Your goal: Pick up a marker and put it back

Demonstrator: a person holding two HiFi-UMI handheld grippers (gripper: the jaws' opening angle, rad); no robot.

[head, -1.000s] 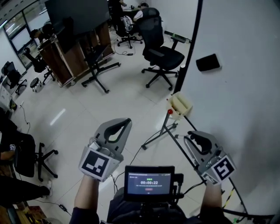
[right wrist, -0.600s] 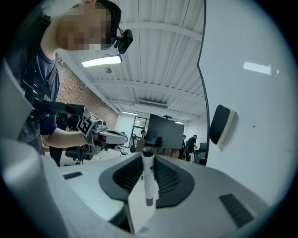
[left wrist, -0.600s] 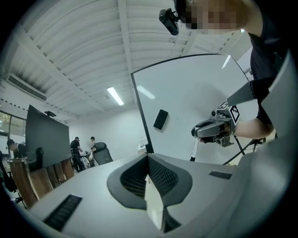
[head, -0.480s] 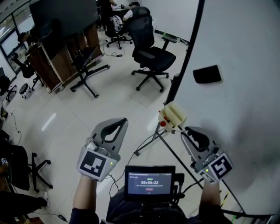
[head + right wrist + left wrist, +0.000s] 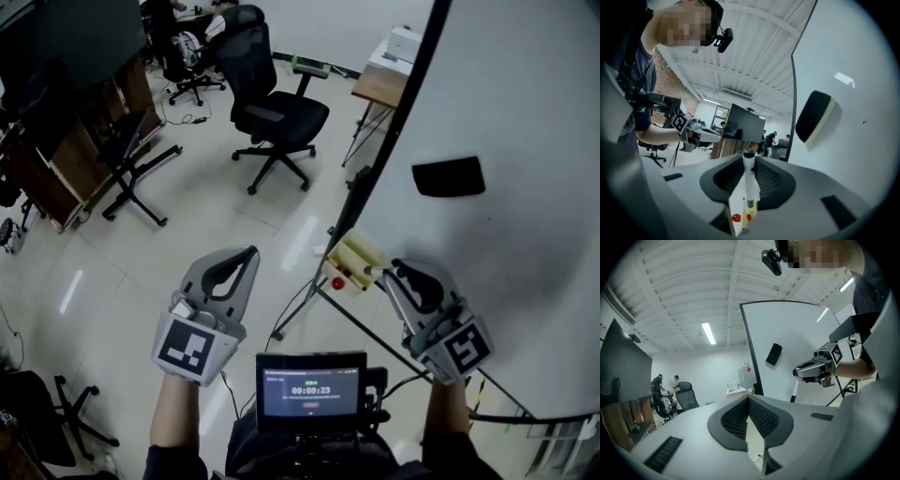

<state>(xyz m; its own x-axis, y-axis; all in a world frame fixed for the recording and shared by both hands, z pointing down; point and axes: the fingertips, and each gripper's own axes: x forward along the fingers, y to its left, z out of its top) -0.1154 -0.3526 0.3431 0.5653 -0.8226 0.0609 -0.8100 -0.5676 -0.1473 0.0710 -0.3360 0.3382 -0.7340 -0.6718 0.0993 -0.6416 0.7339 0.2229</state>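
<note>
My right gripper (image 5: 749,165) is shut on a white marker (image 5: 750,185) with a black cap, which stands upright between the pads. Just below its lower end sits a cream marker holder (image 5: 735,216) with red-capped markers in it. In the head view the right gripper (image 5: 393,273) has its tips right beside that holder (image 5: 356,255), at the lower edge of the whiteboard (image 5: 525,122). The left gripper (image 5: 247,253) hangs to the left over the floor, shut with nothing in it. In the left gripper view its pads (image 5: 754,414) meet at the tip, and the right gripper (image 5: 812,371) shows with the marker (image 5: 794,391) hanging from it.
A black eraser (image 5: 448,176) sticks to the whiteboard above the holder. The board's stand legs (image 5: 302,314) and cables spread over the tiled floor. An office chair (image 5: 272,108) and a small table (image 5: 382,82) stand further off. A small screen (image 5: 311,386) sits at my chest.
The view has swung left to right and the holder now lies right at the right gripper's tips, where a second ago it was farther off. The left gripper has kept its pose.
</note>
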